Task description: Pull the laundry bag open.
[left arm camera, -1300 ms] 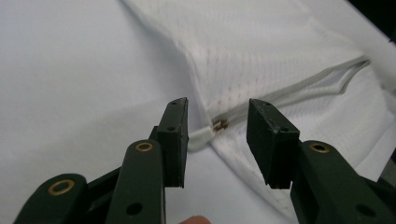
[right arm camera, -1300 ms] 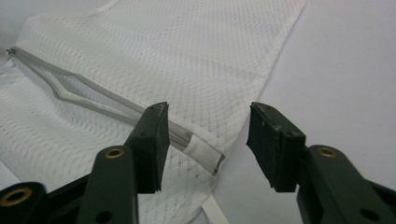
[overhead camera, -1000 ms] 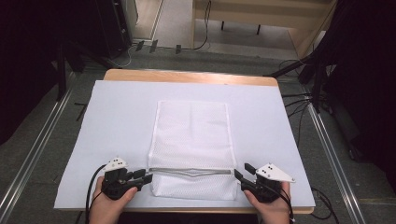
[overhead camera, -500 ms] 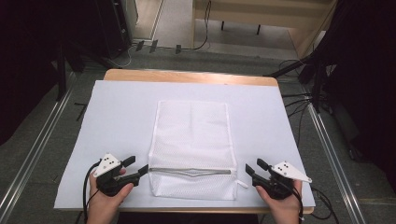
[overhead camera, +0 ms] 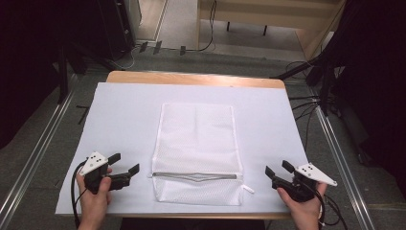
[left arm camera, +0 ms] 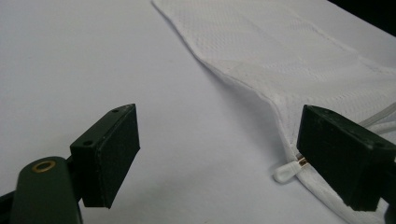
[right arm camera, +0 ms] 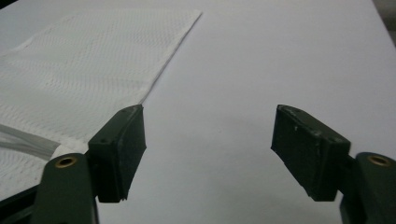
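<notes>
mesh bag (overhead camera: 197, 153) lies flat at table centre on the white sheet (overhead camera: 124, 115), zipper (overhead camera: 194, 176) running across its near end. left gripper (overhead camera: 125, 168) sits at the bag's eight o'clock, jaws spread wide, holding nothing; right gripper (overhead camera: 276, 170) at four o'clock, likewise released. looks like a pause between grasps. next move likely calls for closing in on the zipper's ends.

White sheet (overhead camera: 124, 124) spread over wooden counter (overhead camera: 191, 78) (bare wood along the far edge), grey floor (overhead camera: 179, 28) beyond, black cables (overhead camera: 210, 33) trailing across it, metal rails (overhead camera: 36, 158) flanking both sides, pale wooden furniture (overhead camera: 268, 12) behind
</notes>
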Tool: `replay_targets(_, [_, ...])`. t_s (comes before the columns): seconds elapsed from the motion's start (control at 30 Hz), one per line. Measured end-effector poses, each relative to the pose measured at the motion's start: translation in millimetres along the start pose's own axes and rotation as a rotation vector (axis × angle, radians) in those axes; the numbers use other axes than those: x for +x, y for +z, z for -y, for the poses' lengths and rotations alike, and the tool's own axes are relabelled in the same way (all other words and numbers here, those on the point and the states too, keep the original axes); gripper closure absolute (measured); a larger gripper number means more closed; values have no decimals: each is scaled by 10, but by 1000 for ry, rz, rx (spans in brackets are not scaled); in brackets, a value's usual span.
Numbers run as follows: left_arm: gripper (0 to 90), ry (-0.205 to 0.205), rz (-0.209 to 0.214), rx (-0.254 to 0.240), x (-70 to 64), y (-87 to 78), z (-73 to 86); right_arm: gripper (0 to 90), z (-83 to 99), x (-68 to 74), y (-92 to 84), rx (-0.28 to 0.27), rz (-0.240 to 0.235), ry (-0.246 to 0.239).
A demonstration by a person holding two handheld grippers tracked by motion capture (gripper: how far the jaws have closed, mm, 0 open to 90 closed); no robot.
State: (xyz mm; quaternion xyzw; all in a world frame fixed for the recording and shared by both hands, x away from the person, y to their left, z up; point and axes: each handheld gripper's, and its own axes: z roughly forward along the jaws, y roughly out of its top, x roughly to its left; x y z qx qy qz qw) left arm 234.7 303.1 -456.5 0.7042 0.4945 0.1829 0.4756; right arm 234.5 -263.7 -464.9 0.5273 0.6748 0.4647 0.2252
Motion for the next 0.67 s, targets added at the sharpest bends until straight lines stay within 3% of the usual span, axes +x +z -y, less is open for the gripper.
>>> replay_targets(0.2, [135,-12,-21,-16,113,-58,-1,134,13,-129,-15,21,-6,3])
replay_targets(0.43, [135,-23,-38,-63,183,-151,-1,136,12,-164,-26,16,10,-6])
replay_targets(0.67, [135,-15,-38,-65,182,-161,3,136,17,-178,-25,18,20,-4])
